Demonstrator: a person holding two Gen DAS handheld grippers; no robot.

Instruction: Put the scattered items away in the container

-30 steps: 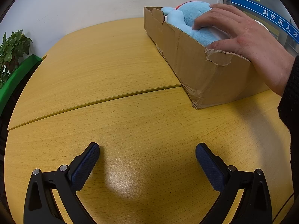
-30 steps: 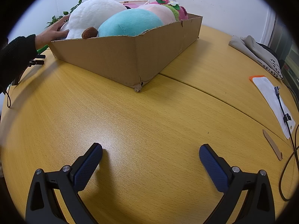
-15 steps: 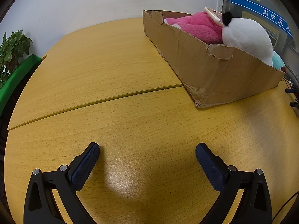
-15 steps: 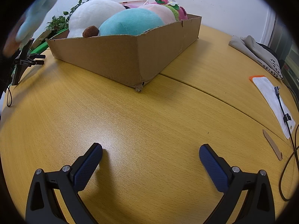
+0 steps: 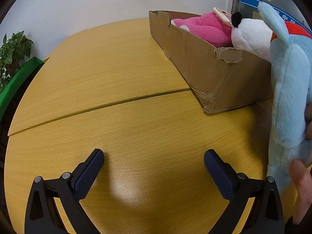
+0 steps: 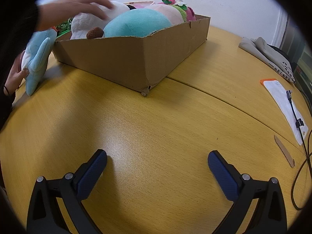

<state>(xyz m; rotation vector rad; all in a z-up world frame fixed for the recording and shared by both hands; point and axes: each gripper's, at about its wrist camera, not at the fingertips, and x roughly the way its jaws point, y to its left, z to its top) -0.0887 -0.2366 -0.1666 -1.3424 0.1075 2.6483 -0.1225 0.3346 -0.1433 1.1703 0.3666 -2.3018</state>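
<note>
Both grippers, left (image 5: 154,163) and right (image 6: 157,164), hover with jaws wide over bare table (image 5: 117,117). The box (image 6: 136,62) sits ahead, brimful of plush. A hand (image 6: 16,74) stands a blue toy (image 6: 38,58) upright at its corner.

So the cardboard box (image 6: 136,58) sits toward the back of the worktop (image 6: 156,128), stuffed with plush toys (image 6: 136,23) piled above its rim. Another plush (image 6: 37,58) stands on the worktop just left of the box, held by a hand (image 6: 15,74). Off to the right: a folded bag (image 6: 267,52), a pouch (image 6: 284,101) and a cable (image 6: 300,136). A potted plant (image 5: 11,52) is behind the worktop's edge.
</note>
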